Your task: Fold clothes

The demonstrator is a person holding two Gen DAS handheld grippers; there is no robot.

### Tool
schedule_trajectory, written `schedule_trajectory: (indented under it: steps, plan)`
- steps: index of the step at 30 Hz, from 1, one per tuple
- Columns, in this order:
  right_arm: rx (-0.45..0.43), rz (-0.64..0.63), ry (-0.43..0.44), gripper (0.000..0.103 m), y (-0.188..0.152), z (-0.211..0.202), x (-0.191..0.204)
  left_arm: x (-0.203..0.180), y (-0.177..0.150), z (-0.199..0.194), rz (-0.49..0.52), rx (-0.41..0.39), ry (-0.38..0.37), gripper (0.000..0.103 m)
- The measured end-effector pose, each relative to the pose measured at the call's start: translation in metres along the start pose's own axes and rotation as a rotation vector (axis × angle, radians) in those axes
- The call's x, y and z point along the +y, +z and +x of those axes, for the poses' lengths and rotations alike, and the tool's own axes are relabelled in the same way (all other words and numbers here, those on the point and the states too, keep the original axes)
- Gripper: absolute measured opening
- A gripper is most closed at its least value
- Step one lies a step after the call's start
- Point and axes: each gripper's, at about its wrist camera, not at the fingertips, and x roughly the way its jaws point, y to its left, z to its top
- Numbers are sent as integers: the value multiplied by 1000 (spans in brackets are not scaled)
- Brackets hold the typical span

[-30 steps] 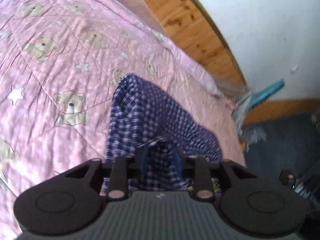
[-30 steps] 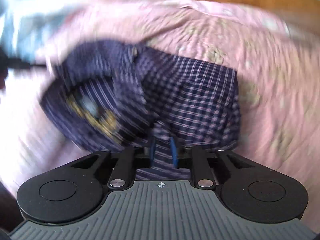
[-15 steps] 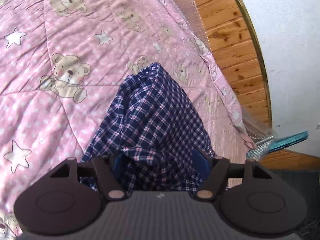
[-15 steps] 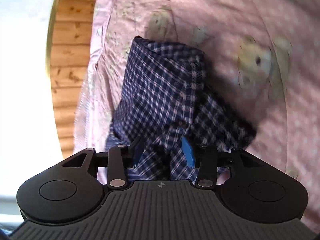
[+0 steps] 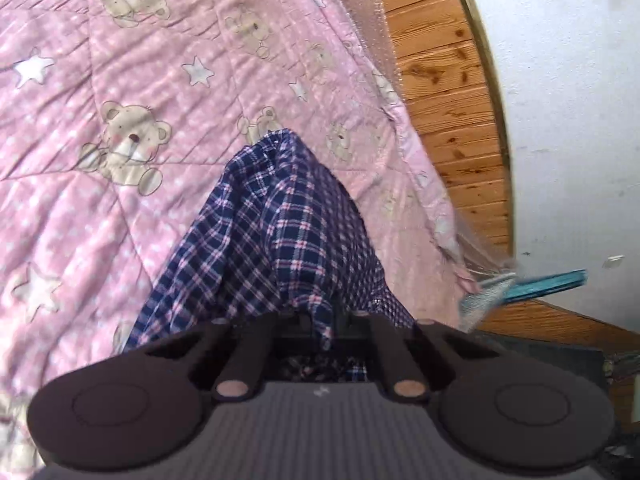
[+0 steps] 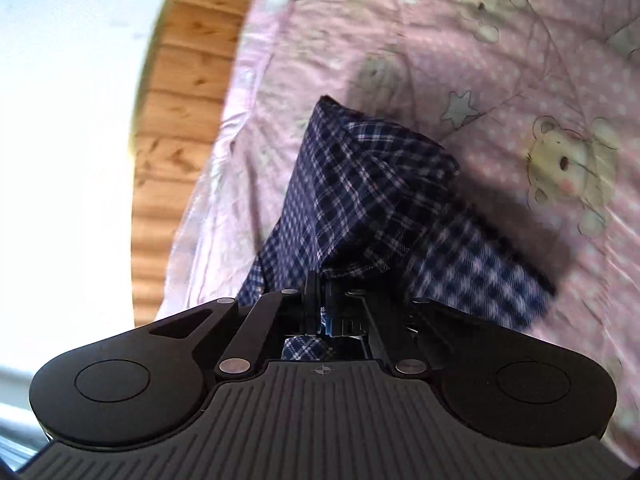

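One plaid garment point(image 5: 288, 232), one pink quilt point(image 5: 120, 60), two grippers

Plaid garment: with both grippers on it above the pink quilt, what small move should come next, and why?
Probably lift and draw both grippers apart to spread the plaid garment. The left gripper and right gripper look shut on bunched cloth, and it hangs in a crumpled cone onto the pink quilt, too rumpled to fold.

Open pink quilt point(image 5: 168, 80) left of plaid garment point(image 5: 280, 232), wooden wall panelling point(image 5: 448, 100) close on right
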Motion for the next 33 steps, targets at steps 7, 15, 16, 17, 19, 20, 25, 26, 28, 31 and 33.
schedule_trajectory:
  steps: [7, 15, 16, 17, 19, 20, 25, 26, 28, 31, 33]
  plan:
    - [35, -27, -42, 3, -2, 10, -27, 25, -7, 21, 57, 51, 105, 12]
    - [-38, -334, -311, 19, 11, -47, 10, -10, -11, -37, 211, -81, 178, 23]
    - [-75, -403, -323, 19, 13, -57, 23, -26, -11, -46, 274, -104, 192, 23]
    - [-105, -473, -326, 19, 17, -60, 37, -40, -11, -52, 321, -121, 189, 23]
    - [-107, -598, -298, 19, 27, -45, 67, -66, -5, -46, 395, -123, 141, 24]
    - [-105, -659, -282, 19, 32, -36, 81, -80, -1, -36, 430, -111, 110, 28]
    - [1, -935, -267, 26, 43, 51, 109, -95, 22, 58, 565, -56, 194, 38]
    - [36, -955, -300, 26, 47, 68, 103, -84, 28, 76, 574, -46, 269, 37]
    - [110, -950, -411, 21, 58, 90, 79, -53, 38, 89, 515, -34, 335, 12]
    - [129, -939, -353, 10, 72, 74, 55, -26, 48, 72, 368, -34, 265, 10]
    - [181, -918, -337, 16, 81, 62, 52, -27, 45, 53, 335, -29, 252, 21]
